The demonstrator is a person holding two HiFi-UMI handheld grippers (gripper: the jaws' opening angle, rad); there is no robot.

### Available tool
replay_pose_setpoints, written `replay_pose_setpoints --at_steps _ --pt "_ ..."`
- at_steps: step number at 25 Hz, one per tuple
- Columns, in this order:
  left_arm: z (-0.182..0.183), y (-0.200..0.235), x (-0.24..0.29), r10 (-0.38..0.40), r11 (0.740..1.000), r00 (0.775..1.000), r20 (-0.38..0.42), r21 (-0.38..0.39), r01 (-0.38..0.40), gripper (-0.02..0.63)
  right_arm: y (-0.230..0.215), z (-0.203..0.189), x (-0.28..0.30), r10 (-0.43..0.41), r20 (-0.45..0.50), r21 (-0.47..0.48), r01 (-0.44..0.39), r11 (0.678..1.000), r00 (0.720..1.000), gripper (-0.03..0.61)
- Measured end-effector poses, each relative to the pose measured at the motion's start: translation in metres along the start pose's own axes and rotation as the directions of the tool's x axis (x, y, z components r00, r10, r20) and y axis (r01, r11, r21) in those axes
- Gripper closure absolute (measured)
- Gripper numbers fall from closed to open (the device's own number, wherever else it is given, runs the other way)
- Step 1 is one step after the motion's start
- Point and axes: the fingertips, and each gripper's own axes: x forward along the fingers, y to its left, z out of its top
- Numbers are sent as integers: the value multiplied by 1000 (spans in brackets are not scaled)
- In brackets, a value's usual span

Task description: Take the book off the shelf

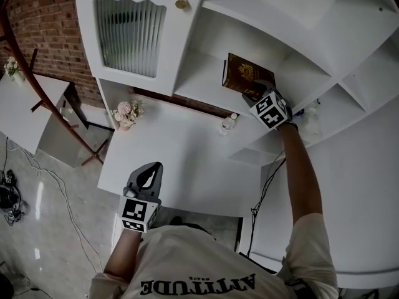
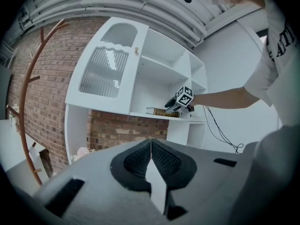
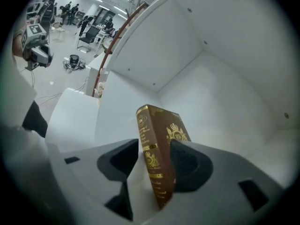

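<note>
A brown book with gold print lies flat on the white shelf of the cabinet. My right gripper reaches onto that shelf at the book's near end. In the right gripper view the book stands between the jaws of the right gripper. One pad is against its cover, while a gap shows between the spine and the other pad, so the jaws are open around it. My left gripper hangs shut and empty over the desk's front edge. The left gripper view shows the left gripper with pads together, and the book on the shelf far off.
Below the shelf is a white desk with a flower bunch and a small bottle at its back. A ribbed-glass cabinet door is left of the shelf. A reddish coat stand and a black cable flank the desk.
</note>
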Motion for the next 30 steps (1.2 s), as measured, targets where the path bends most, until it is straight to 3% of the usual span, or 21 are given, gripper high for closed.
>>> replay_pose_setpoints --at_steps 6,30 --pt "-3 8 -5 22 1000 1000 -8 -8 -22 588 0 -14 21 85 -119 -96 -97 991 989 360" --pt "-7 0 -20 16 1000 1000 -6 -14 -17 588 8 -11 14 97 -145 -97 -111 989 985 362"
